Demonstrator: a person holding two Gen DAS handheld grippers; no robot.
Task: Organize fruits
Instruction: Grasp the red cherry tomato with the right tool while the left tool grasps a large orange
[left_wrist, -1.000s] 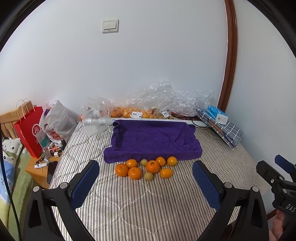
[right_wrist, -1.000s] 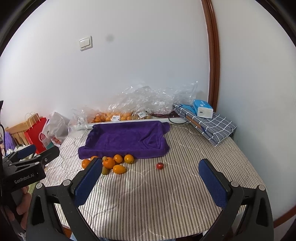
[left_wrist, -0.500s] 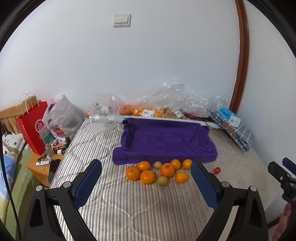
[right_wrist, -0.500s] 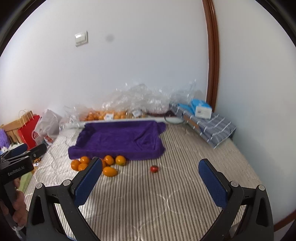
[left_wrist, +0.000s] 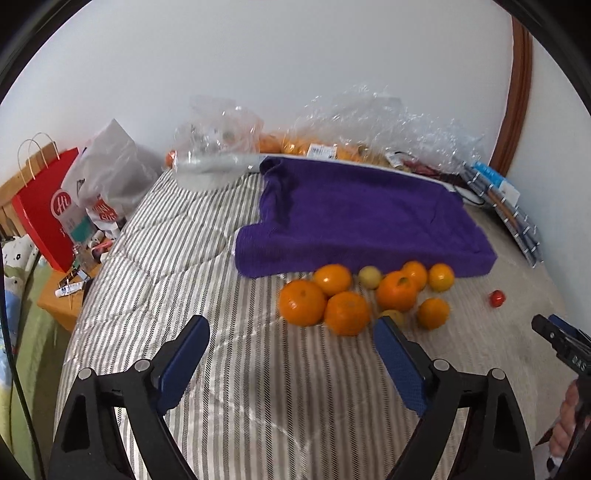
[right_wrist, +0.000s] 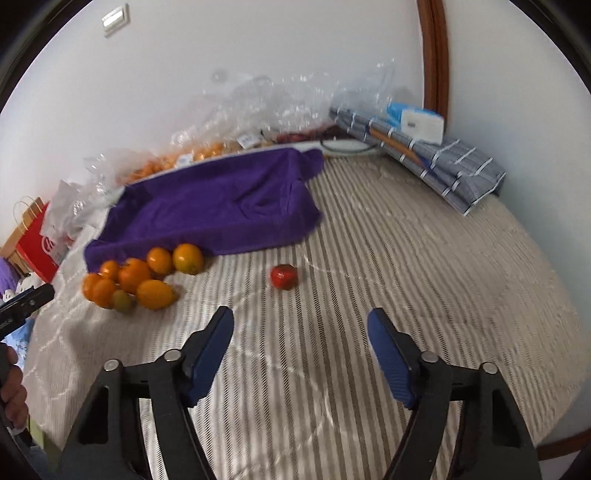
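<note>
A cluster of oranges and small yellow fruits lies on the striped bedcover just in front of a purple towel; the cluster also shows in the right wrist view. A small red tomato lies apart to the right, also in the left wrist view. My left gripper is open and empty, just short of the oranges. My right gripper is open and empty, just short of the tomato.
Clear plastic bags with more oranges lie along the wall behind the towel. A folded checked cloth with a blue box is at the right. A red paper bag and a cluttered stool stand left of the bed.
Both grippers have moved forward and down toward the bed. The oranges loom larger before the left one, the tomato before the right one. Both stay open.
</note>
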